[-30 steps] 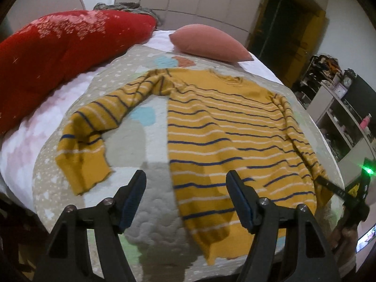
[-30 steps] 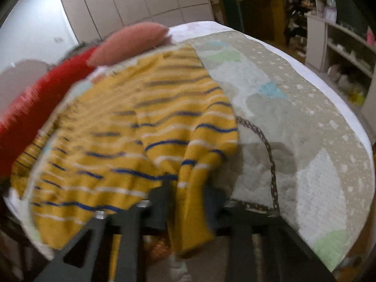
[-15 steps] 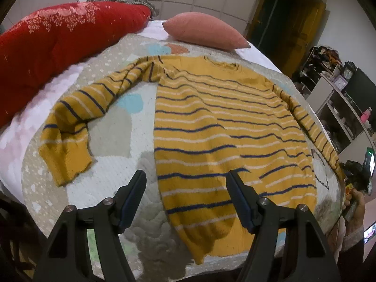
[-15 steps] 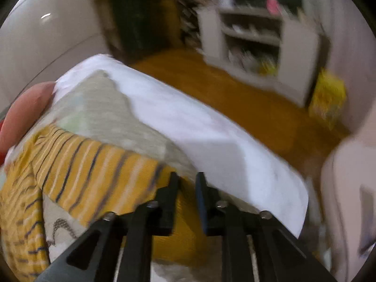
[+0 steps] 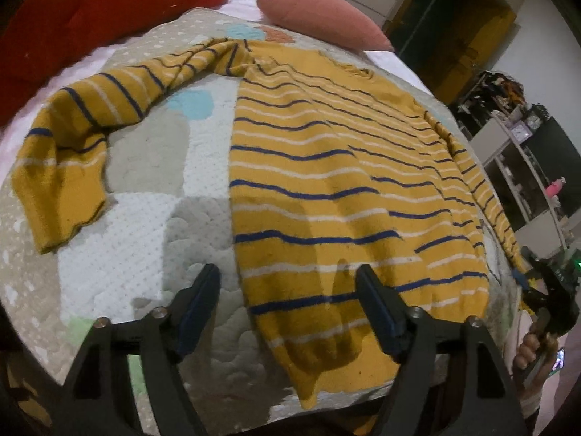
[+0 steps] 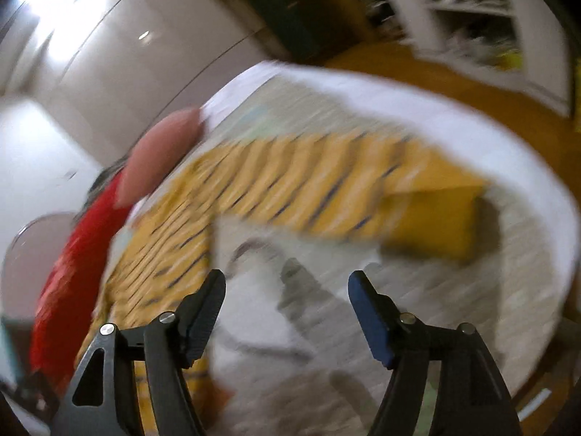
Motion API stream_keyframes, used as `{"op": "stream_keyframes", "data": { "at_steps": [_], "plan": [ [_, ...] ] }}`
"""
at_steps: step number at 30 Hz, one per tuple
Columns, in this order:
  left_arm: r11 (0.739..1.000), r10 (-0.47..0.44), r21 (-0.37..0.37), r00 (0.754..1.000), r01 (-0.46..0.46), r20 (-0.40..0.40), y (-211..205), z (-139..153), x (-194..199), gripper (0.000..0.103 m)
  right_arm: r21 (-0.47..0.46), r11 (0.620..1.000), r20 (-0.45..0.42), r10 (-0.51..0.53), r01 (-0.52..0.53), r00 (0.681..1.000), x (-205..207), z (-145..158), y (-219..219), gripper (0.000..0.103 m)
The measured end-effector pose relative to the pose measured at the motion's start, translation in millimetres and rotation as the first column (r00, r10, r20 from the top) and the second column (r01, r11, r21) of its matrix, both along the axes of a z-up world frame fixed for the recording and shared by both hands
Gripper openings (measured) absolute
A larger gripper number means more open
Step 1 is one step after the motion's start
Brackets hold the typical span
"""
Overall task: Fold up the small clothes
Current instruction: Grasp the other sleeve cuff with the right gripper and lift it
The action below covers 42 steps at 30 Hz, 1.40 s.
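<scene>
A mustard-yellow sweater (image 5: 326, 189) with navy and white stripes lies spread flat on the quilted bedspread (image 5: 145, 218), its left sleeve (image 5: 72, 145) bent down and outward. My left gripper (image 5: 287, 283) hovers over the sweater's lower left hem, jaws opening, pads not pressing the cloth. In the blurred right wrist view the right sleeve (image 6: 381, 196) lies stretched out to the bed's edge. My right gripper (image 6: 287, 287) stands back from it over bare quilt, jaws opening with nothing between them. It also shows as the right gripper (image 5: 552, 290) at the left wrist view's right edge, in a hand.
A red bolster (image 5: 90, 18) and a pink pillow (image 5: 319, 14) lie at the head of the bed. White shelving (image 5: 526, 181) and a dark doorway (image 5: 446, 25) stand to the right. The orange floor (image 6: 454, 83) lies beyond the bed's edge.
My right gripper let go of the right sleeve, which now lies out flat, and swung back over the quilt. My left gripper sank closer to the hem and widened a little.
</scene>
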<state>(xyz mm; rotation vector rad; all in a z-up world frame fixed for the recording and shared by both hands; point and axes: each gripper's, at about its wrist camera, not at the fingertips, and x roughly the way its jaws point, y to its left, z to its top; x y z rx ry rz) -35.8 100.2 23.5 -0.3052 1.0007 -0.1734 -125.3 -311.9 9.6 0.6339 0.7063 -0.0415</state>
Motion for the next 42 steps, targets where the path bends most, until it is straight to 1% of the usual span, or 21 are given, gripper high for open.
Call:
{"op": "stream_keyframes", "data": {
  "at_steps": [4, 7, 8, 9, 10, 11, 12, 14, 16, 18, 20, 22, 23, 25, 29, 33, 36, 38, 39, 40, 42],
  "plan": [
    [0.999, -0.037, -0.013, 0.999, 0.037, 0.032, -8.6, -4.2, 3.7, 0.089, 0.005, 0.992, -0.052, 0.128, -0.128, 0.99, 21.6, -16.4, 42.4, 0.079],
    [0.998, -0.059, 0.033, 0.997, 0.058, 0.048, -20.7, -8.0, 4.3, 0.089, -0.074, 0.98, -0.07, 0.178, -0.183, 0.982, 32.5, -18.0, 78.1, 0.08],
    [0.996, -0.067, 0.068, 0.996, 0.063, 0.051, -25.9, -8.8, 3.1, 0.084, -0.086, 0.971, -0.071, 0.217, -0.222, 0.974, 35.4, -17.6, 93.5, 0.08],
    [0.991, -0.079, 0.111, 0.995, 0.073, 0.055, -31.2, -8.6, 1.3, 0.058, -0.086, 0.966, -0.074, 0.238, -0.244, 0.968, 35.2, -18.4, 103.3, 0.08],
    [0.982, -0.079, 0.176, 0.995, 0.068, 0.054, -35.0, -8.0, -0.3, 0.045, -0.086, 0.959, -0.082, 0.263, -0.27, 0.961, 37.7, -20.8, 116.0, 0.074],
    [0.976, -0.078, 0.209, 0.995, 0.065, 0.056, -35.3, -7.1, -1.3, 0.031, -0.086, 0.952, -0.093, 0.286, -0.294, 0.954, 40.3, -23.2, 125.3, 0.066],
    [0.979, -0.072, 0.196, 0.996, 0.06, 0.054, -29.9, -4.9, -2.4, 0.02, -0.088, 0.938, -0.112, 0.326, -0.336, 0.939, 41.9, -27.3, 138.2, 0.044],
    [0.991, -0.038, 0.127, 0.999, 0.033, 0.034, -11.8, -1.3, -4.0, 0.014, -0.108, 0.925, -0.129, 0.351, -0.365, 0.928, 41.3, -28.8, 148.4, 0.04],
    [0.998, -0.008, 0.066, 1.0, 0.007, 0.017, 5.3, 1.5, -8.0, 0.014, -0.109, 0.921, -0.134, 0.36, -0.375, 0.923, 37.1, -28.9, 149.1, 0.038],
    [0.999, 0.009, 0.042, 1.0, -0.01, 0.019, 15.6, 5.9, -13.9, 0.024, -0.077, 0.933, -0.116, 0.342, -0.352, 0.933, 26.9, -28.4, 133.4, 0.038],
    [0.999, 0.023, 0.049, 0.999, -0.024, 0.035, 21.4, 11.1, -19.6, 0.034, -0.056, 0.972, -0.079, 0.222, -0.227, 0.972, 17.0, -22.6, 94.9, 0.041],
    [0.998, 0.033, 0.055, 0.998, -0.035, 0.05, 24.4, 14.7, -22.9, 0.04, -0.008, 0.998, -0.064, 0.067, -0.068, 0.996, 4.1, -23.6, 48.9, 0.059],
    [0.998, 0.035, 0.053, 0.998, -0.037, 0.054, 25.0, 15.4, -23.5, 0.043, 0.02, 1.0, -0.062, 0.005, -0.004, 0.998, -1.2, -26.1, 29.9, 0.06],
    [0.999, 0.033, 0.039, 0.998, -0.035, 0.053, 23.8, 14.4, -22.2, 0.046, 0.074, 0.99, -0.057, -0.114, 0.118, 0.992, -11.7, -33.7, -6.2, 0.06],
    [1.0, 0.01, 0.021, 1.0, -0.011, 0.025, 13.2, 8.7, -16.1, 0.046, 0.116, 0.969, -0.035, -0.215, 0.218, 0.976, -14.7, -38.6, -34.9, 0.061],
    [1.0, -0.017, 0.023, 1.0, 0.016, 0.02, 0.7, 8.9, -14.0, 0.047, 0.102, 0.958, -0.005, -0.268, 0.267, 0.963, -0.2, -39.4, -41.0, 0.068],
    [0.999, -0.018, 0.036, 1.0, 0.017, 0.008, -2.5, 8.7, -11.6, 0.047, 0.058, 0.951, 0.003, -0.305, 0.304, 0.952, 16.6, -33.1, -51.6, 0.068],
    [0.999, -0.015, 0.041, 1.0, 0.015, -0.002, -3.5, 9.2, -9.6, 0.047, 0.041, 0.953, -0.007, -0.301, 0.301, 0.954, 30.6, -27.6, -58.7, 0.048],
    [0.999, -0.014, 0.042, 1.0, 0.014, -0.002, -4.1, 10.2, -9.2, 0.047, 0.041, 0.956, -0.01, -0.292, 0.292, 0.956, 36.5, -22.5, -65.1, 0.024],
    [0.999, -0.014, 0.042, 1.0, 0.014, 0.0, -4.9, 11.6, -9.0, 0.047, 0.046, 0.962, -0.016, -0.27, 0.271, 0.963, 41.4, -19.8, -71.3, 0.017],
    [0.999, -0.019, 0.047, 1.0, 0.019, 0.008, -7.6, 14.7, -8.4, 0.047, 0.024, 0.962, -0.004, -0.273, 0.273, 0.962, 48.1, -8.1, -81.9, 0.014]
  ]
}}
